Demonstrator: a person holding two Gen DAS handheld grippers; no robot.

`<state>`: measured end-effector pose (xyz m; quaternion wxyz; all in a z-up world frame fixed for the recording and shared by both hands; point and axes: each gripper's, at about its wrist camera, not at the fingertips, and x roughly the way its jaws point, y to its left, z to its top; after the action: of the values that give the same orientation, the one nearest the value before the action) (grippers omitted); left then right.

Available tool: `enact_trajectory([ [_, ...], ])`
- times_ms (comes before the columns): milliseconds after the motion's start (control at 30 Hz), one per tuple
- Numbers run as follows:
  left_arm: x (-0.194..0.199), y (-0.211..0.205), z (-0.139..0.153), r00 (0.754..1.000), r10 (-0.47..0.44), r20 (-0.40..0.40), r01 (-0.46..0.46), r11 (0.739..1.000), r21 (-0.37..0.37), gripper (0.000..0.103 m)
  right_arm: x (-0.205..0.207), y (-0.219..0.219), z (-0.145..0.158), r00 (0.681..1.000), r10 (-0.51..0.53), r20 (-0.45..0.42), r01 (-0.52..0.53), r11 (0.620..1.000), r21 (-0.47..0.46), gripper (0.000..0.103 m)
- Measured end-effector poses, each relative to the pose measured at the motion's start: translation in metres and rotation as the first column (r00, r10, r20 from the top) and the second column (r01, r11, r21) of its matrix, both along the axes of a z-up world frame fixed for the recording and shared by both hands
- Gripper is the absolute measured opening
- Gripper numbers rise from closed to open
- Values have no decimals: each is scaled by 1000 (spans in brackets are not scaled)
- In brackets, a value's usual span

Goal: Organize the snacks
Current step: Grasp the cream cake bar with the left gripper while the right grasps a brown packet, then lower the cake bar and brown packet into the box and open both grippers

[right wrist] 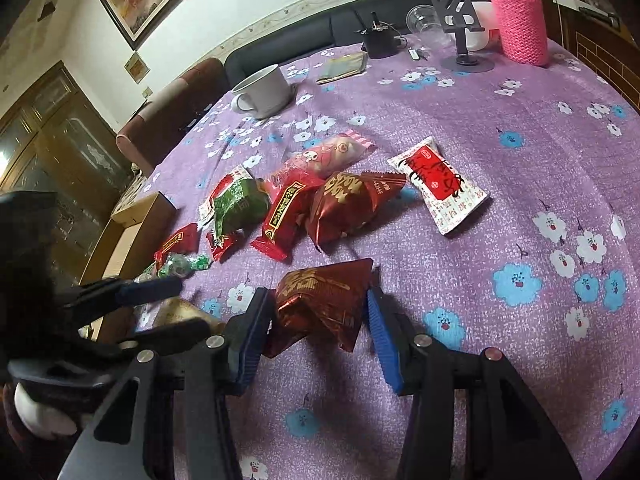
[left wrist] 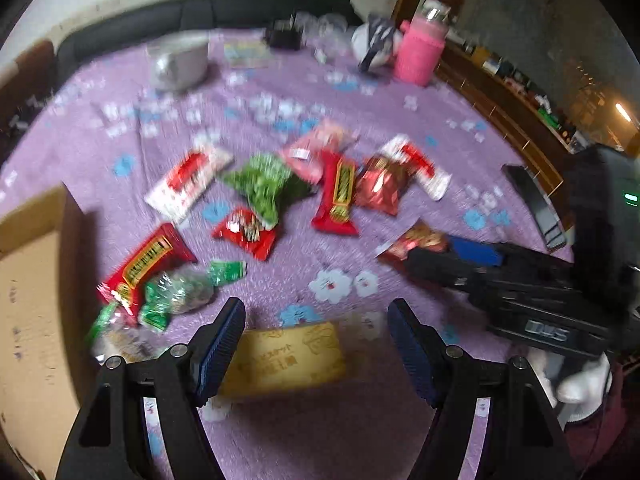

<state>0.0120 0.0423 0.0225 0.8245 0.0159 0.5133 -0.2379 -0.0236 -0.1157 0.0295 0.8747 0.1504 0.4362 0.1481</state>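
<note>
Several snack packets lie on a purple flowered tablecloth [right wrist: 500, 208]. My right gripper [right wrist: 318, 314] is shut on a dark red foil packet [right wrist: 324, 300] just above the cloth; it also shows in the left wrist view [left wrist: 416, 240]. My left gripper [left wrist: 316, 340] is open and empty above a flat yellow packet [left wrist: 288, 358]. Further off lie a second dark red foil packet [right wrist: 348, 204], a white and red packet [right wrist: 440, 188], a green packet [right wrist: 236, 204], a long red bar [right wrist: 286, 216] and a pink packet [right wrist: 320, 158]. A green-ended candy bag [left wrist: 180, 292] lies near the box.
An open cardboard box [left wrist: 36, 312] stands at the table's left edge. At the far side stand a white mug [right wrist: 266, 90], a pink knitted bottle [right wrist: 520, 16], a phone stand [right wrist: 460, 28] and a clear cup [right wrist: 424, 20]. A dark sofa runs behind the table.
</note>
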Motion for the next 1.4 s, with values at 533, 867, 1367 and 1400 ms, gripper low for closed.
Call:
enact_trajectory([
  [533,-75,-19,-7,984,-132,119,106,973,204,58,-3,2,-1,1000,1,7,-1,1000,-6,51],
  [867,-77,23,10,993,21,119,-22,1000,6,35,-7,6,1,1000,-1,31,2,999,-33,45],
  [1367,-112,196,44,886,427,183,-400,901,-165,35,-38,81,45,980,144,141,-140,990,-33,45],
  [1400,-114,207,40,874,453,176,-426,888,-170,35,-38,92,48,976,168,140,-166,986,-30,45],
])
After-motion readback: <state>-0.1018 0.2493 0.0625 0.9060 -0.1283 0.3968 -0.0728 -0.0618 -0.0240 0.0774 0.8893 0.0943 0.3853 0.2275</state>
